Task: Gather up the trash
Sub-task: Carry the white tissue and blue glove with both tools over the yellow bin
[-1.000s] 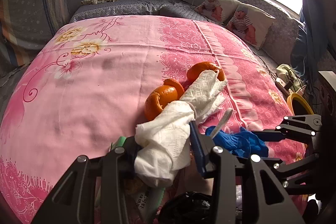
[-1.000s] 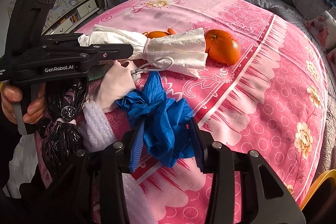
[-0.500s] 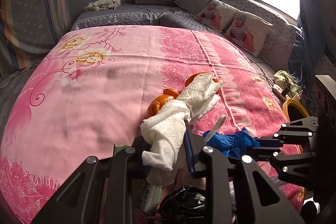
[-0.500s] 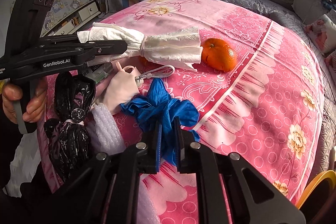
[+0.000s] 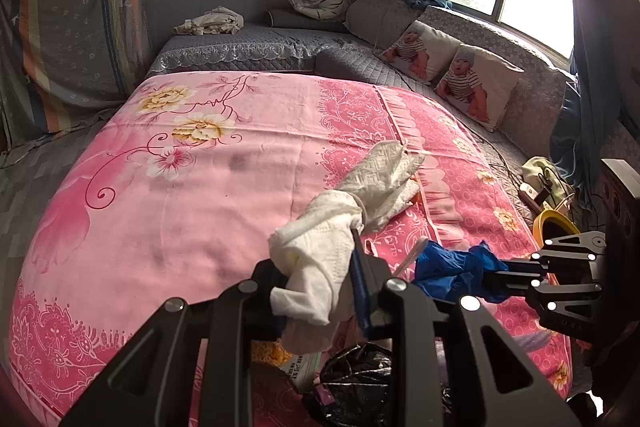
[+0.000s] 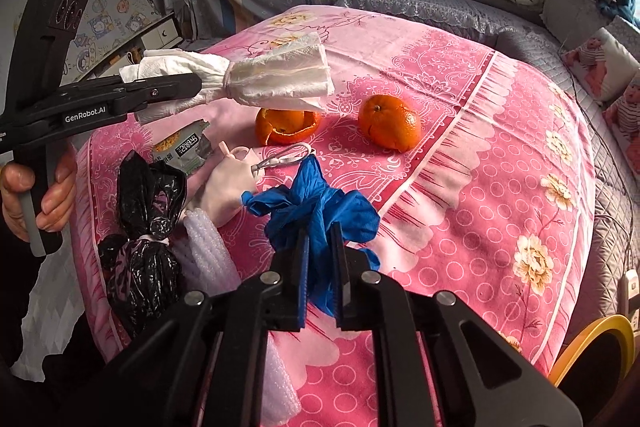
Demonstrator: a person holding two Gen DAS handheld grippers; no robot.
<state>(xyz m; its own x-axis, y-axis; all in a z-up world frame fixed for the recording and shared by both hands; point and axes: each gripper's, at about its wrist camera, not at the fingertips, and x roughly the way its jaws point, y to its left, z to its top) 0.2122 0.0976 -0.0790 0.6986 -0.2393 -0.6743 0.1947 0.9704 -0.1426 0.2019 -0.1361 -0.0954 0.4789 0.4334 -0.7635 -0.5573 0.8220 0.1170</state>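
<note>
Trash first: white tissue bundle (image 5: 320,263) pinched between the left gripper (image 5: 320,291) fingers, carried clear above the pink bedspread (image 5: 200,187); blue plastic wad (image 6: 316,215) clamped in the nearly closed right gripper (image 6: 318,267), also lifted off the cloth, though how far cannot be judged. Tied at the waist with a thin band, tissue flaring loose at its far end, held only near one end, so likely to sag, swing or slide out under any quick turn. Thin and slippery, blue wad gripped by a few folds only; likely to slip free or shed a trailing flap onto the bedspread. Beyond the fingers, more still lying on the bedspread: knotted black bag (image 6: 140,247) at its near left edge, bubble wrap roll (image 6: 208,251) just beside that bag, snack wrapper (image 6: 182,147) and pale balloon-like piece (image 6: 228,187) a little further in, orange peel (image 6: 286,125) and peeled-open orange (image 6: 390,123) toward the middle. Both grippers full, so none of these reachable until something gets dropped off. Off the bedspread's right edge, yellow-rimmed bin (image 6: 596,351) partly visible; long carry across, with risk of dragging the tissue tail over the fruit or knocking the two grippers together, being close side by side. Risk too of missing the bin mouth, mostly out of view.
</note>
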